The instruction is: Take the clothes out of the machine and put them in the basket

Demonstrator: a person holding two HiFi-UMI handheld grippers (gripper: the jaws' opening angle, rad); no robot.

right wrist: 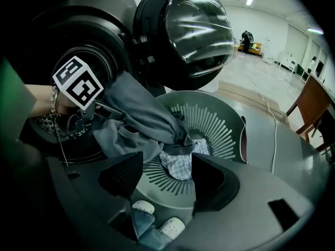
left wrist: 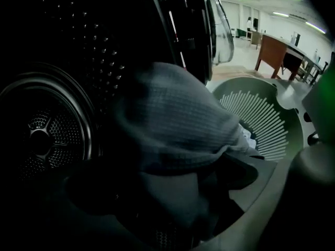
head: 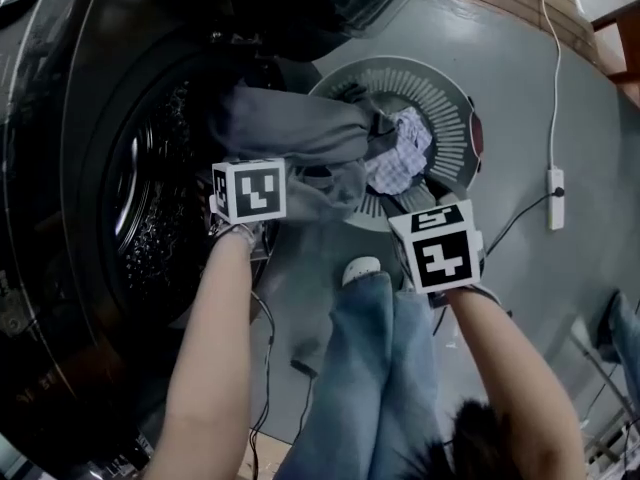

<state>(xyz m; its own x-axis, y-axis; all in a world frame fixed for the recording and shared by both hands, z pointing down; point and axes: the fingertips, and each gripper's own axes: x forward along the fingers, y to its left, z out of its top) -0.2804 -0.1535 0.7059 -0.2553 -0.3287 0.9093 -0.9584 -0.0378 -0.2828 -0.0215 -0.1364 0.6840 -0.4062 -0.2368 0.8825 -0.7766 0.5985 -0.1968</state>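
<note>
A grey garment (head: 295,133) stretches from the dark washing machine's opening (head: 150,218) over to the round grey slatted basket (head: 450,118); its far end hangs into the basket beside a checked cloth (head: 402,156). My left gripper (left wrist: 167,184), its marker cube (head: 248,190) at the machine's mouth, is open, and the garment (left wrist: 172,119) lies draped over its dark jaws. My right gripper (right wrist: 167,178), under its cube (head: 440,248), hangs over the basket's near rim. It is open with nothing between its pads (right wrist: 123,174); the checked cloth (right wrist: 178,163) shows through the gap.
The machine's round door (right wrist: 193,33) stands open above the basket. The drum (left wrist: 39,140) is dark inside. The person's jeans and white shoe (head: 360,268) are just in front of the basket. A white power strip with its cable (head: 556,198) lies on the floor at right.
</note>
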